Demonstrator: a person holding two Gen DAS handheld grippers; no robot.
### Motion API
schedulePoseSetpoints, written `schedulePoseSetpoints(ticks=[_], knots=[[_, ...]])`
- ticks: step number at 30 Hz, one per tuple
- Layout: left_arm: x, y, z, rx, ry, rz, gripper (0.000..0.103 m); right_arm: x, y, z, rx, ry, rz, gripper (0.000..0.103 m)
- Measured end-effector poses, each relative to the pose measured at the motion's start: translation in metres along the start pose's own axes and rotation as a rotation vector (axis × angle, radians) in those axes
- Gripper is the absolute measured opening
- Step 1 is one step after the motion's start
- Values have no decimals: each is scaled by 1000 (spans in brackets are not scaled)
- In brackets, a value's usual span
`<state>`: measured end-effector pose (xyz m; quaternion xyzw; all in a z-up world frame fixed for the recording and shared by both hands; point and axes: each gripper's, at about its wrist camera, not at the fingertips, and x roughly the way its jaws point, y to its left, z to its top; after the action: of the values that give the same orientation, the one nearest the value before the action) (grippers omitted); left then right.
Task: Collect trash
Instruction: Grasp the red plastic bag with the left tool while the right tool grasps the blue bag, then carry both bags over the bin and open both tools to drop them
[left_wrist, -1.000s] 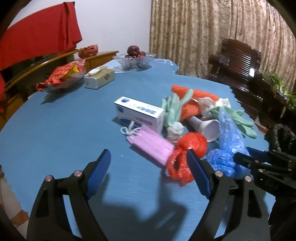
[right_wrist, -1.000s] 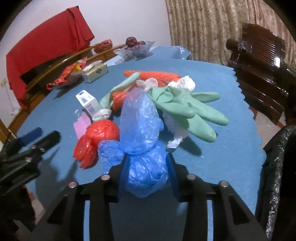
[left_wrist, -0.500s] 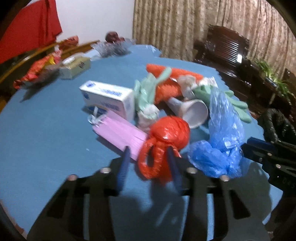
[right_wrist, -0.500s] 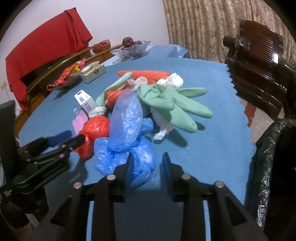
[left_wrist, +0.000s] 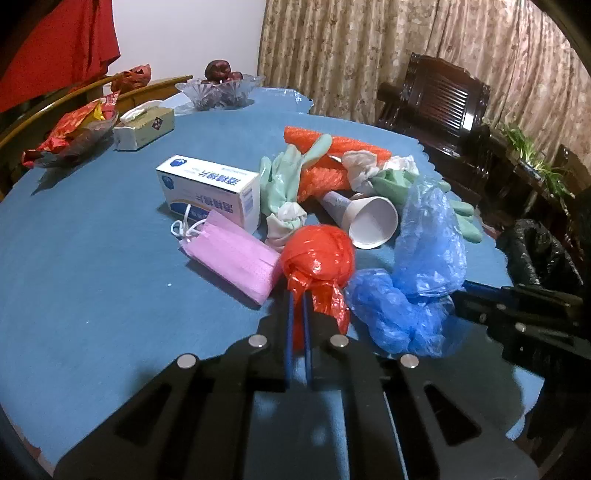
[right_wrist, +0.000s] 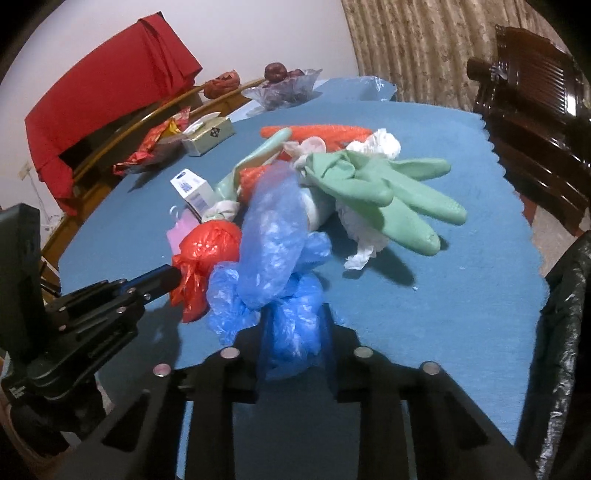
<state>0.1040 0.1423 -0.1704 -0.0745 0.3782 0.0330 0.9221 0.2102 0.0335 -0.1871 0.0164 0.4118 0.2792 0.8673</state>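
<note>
- The red plastic bag (left_wrist: 317, 254), lying on the blue table (left_wrist: 92, 258), is pinched at its knotted tail by the closed left gripper (left_wrist: 297, 295).
- The blue plastic bag (right_wrist: 280, 266), just beside it, is clamped by the right gripper (right_wrist: 295, 332).

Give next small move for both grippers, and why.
Probably lift both together and swing toward the black trash bag: the left gripper is shut on the red plastic bag, the right gripper on the blue plastic bag, both resting on the table.
</note>
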Motion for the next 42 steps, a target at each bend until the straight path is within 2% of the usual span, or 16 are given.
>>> schedulePoseSetpoints(ticks=[2, 4, 12, 17, 23, 32, 38, 42], knots=[[-7, -1, 1, -2, -10, -2, 4, -11, -2, 1, 8, -21, 2, 12], [-16, -3, 3, -1, -23, -11, 3, -23, -4, 3, 12, -44, -1, 10], [-38, -21, 15, 13, -61, -44, 3, -71, -14, 7, 27, -123, -43, 9], [-50, -48, 25, 55, -91, -90, 3, -108, -35, 3, 62, -176, -103, 9], [-57, -92, 31, 122, -110, -172, 3, -157, -66, -5, 102, -237, -199, 9], [-57, -180, 37, 229, -124, -319, 3, -212, -119, -33, 189, -292, -357, 9], [-46, -248, 34, 307, -93, -430, 3, -236, -152, -54, 259, -302, -443, 9], [-30, -283, 26, 363, -55, -476, 5, -242, -171, -67, 303, -287, -487, 9]])
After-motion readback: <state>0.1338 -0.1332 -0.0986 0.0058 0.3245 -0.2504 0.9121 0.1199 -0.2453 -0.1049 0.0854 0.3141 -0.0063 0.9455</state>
